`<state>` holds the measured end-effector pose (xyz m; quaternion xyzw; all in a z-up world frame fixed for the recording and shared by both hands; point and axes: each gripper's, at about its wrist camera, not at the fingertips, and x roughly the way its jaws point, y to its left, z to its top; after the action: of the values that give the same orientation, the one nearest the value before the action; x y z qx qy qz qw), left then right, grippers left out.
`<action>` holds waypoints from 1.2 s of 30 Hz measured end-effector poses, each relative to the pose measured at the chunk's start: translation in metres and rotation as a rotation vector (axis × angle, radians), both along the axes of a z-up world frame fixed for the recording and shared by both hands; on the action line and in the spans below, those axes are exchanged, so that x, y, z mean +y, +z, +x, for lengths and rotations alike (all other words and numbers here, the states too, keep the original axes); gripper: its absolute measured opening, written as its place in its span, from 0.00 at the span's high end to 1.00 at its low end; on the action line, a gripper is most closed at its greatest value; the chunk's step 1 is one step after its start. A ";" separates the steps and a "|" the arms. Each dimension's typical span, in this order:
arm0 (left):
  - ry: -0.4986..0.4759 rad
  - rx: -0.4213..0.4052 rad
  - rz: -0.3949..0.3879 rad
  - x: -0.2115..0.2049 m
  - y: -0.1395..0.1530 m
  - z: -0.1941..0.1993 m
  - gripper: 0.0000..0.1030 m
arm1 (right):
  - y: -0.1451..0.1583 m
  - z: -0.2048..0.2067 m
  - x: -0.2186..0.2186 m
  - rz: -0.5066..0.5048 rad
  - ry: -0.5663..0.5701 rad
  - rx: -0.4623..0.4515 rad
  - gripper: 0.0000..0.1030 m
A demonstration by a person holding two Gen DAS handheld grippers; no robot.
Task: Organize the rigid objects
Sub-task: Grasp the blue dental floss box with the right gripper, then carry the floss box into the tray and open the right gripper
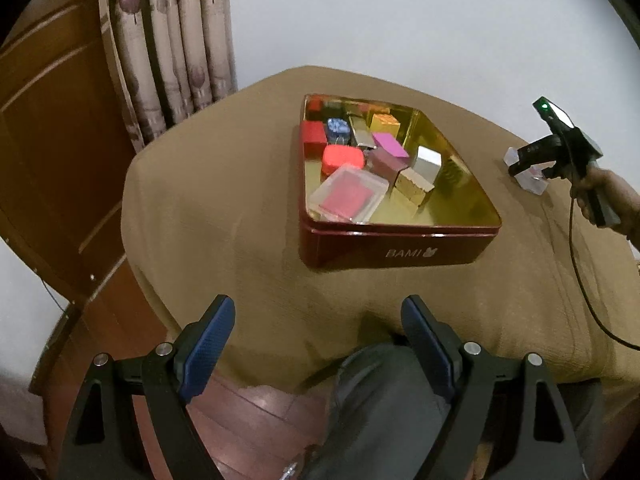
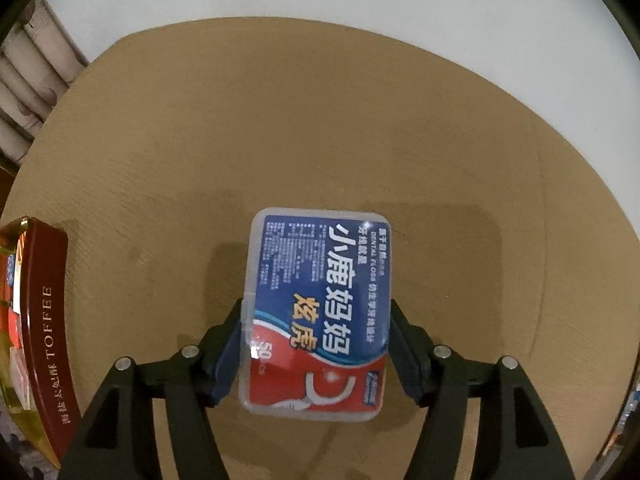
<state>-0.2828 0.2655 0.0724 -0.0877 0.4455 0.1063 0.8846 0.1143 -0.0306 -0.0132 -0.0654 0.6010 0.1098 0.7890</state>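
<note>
Floss box (image 2: 318,314), a clear plastic case with a blue and red label, sits pinched between the fingers of your right gripper (image 2: 316,344), whose blue pads press on its two long sides at about mid-length; the case points forward over the tan-covered counter (image 2: 280,120). From the left wrist view you can see your right hand (image 1: 612,200) low over the counter's right side, the gripper aimed left and the clear case showing at its tips. Your left gripper (image 1: 318,332) hangs back over the near edge of the counter with its fingers spread wide and nothing between them; beneath it are your knee in grey trousers (image 1: 380,408) and the wooden floor (image 1: 256,412). Ahead of it, in the middle of the counter, stands the red tin (image 1: 400,248) with a gold inside, holding small boxes packed toward its left and far side: a clear case with a pink insert (image 1: 348,196), a red rounded box (image 1: 343,159), a gold block (image 1: 414,186), a silver block (image 1: 428,162) and a purple box (image 1: 390,146). In the right wrist view the tin's red wall is at the far left edge, well apart from the held case, with bare cloth between. A curtain (image 1: 172,40) and a wooden door (image 1: 52,140) stand behind to the left.
</note>
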 end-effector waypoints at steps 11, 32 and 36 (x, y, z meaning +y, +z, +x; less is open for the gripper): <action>0.049 0.023 -0.007 0.007 -0.003 -0.001 0.20 | 0.097 -0.090 0.057 0.277 0.331 -0.116 0.40; 0.068 0.097 -0.064 0.015 -0.014 0.000 0.20 | 0.015 -0.160 0.211 0.493 0.624 0.370 0.40; 0.069 0.116 -0.063 0.014 -0.017 0.001 0.20 | 0.008 -0.152 0.214 0.501 0.599 0.399 0.39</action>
<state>-0.2819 0.2793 0.0550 -0.1247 0.4960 0.1277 0.8498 -0.0378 0.1830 -0.0049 -0.0211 0.6510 0.4865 0.5823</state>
